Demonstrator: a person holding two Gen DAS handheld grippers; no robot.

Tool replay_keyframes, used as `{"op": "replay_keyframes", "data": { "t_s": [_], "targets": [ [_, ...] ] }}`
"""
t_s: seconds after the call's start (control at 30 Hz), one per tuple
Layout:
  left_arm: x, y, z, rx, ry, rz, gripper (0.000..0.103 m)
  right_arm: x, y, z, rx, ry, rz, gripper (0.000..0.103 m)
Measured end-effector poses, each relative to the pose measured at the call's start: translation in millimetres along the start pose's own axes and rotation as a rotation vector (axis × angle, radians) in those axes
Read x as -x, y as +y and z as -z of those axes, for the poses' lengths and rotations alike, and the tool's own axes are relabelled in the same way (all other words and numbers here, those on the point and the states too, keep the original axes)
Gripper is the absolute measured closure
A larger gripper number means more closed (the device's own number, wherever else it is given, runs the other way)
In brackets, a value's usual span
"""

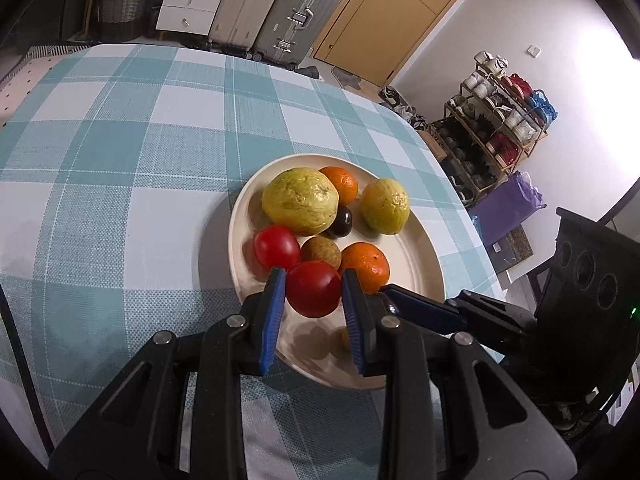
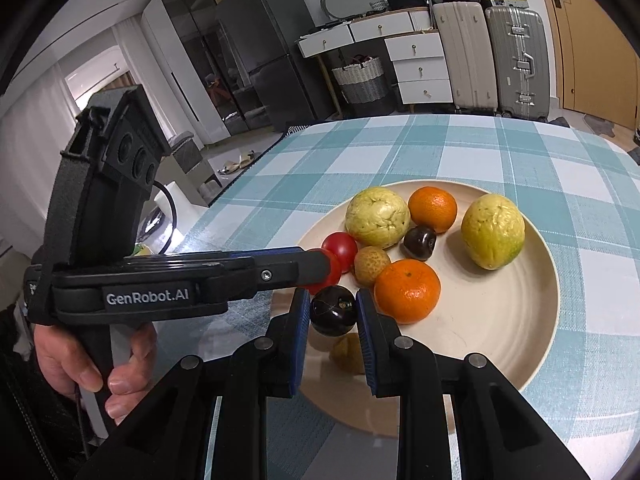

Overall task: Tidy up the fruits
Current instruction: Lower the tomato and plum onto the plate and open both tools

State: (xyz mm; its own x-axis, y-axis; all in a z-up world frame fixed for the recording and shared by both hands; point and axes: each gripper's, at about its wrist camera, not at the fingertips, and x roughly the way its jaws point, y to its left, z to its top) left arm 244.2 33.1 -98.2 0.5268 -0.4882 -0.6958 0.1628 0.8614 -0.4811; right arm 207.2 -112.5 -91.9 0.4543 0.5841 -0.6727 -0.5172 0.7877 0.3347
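Observation:
My left gripper point(image 1: 313, 280) is shut on a red tomato point(image 1: 314, 290), held just above the near rim of a cream plate point(image 1: 424, 264). My right gripper point(image 2: 333, 304) is shut on a dark plum point(image 2: 333, 315) right beside it, over the same rim. On the plate lie two yellow-green guavas point(image 2: 378, 216) point(image 2: 493, 230), two oranges point(image 2: 433, 208) point(image 2: 407, 290), a second tomato point(image 2: 340, 246), a second dark plum point(image 2: 419, 242) and a brownish round fruit point(image 2: 371, 265). A small yellowish fruit point(image 2: 348, 354) sits under the right gripper.
The plate rests on a table with a teal checked cloth point(image 1: 140, 168); its right edge is near the plate. A person's hand point(image 2: 92, 360) holds the left gripper's handle. Suitcases point(image 1: 296, 8), drawers, a basket and a shoe rack point(image 1: 492, 128) stand beyond the table.

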Motion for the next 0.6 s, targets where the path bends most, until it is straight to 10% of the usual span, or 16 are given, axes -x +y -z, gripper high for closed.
{"op": "replay_keyframes", "data": {
  "t_s": [0.27,0.33,0.6],
  "targets": [
    [6,-1,-6,0.002,-0.021,0.031,0.077,-1,6,-1,0.044,-0.025,0.021,0.071],
    [10,-2,-8,-0.003,-0.032,0.026,0.077,5,5,0,0.035,-0.038,0.008,0.052],
    [27,-5,-3,-0.009,-0.061,-0.015,0.076,43,-12,7,-0.027,-0.15,0.047,0.032]
  ]
}}
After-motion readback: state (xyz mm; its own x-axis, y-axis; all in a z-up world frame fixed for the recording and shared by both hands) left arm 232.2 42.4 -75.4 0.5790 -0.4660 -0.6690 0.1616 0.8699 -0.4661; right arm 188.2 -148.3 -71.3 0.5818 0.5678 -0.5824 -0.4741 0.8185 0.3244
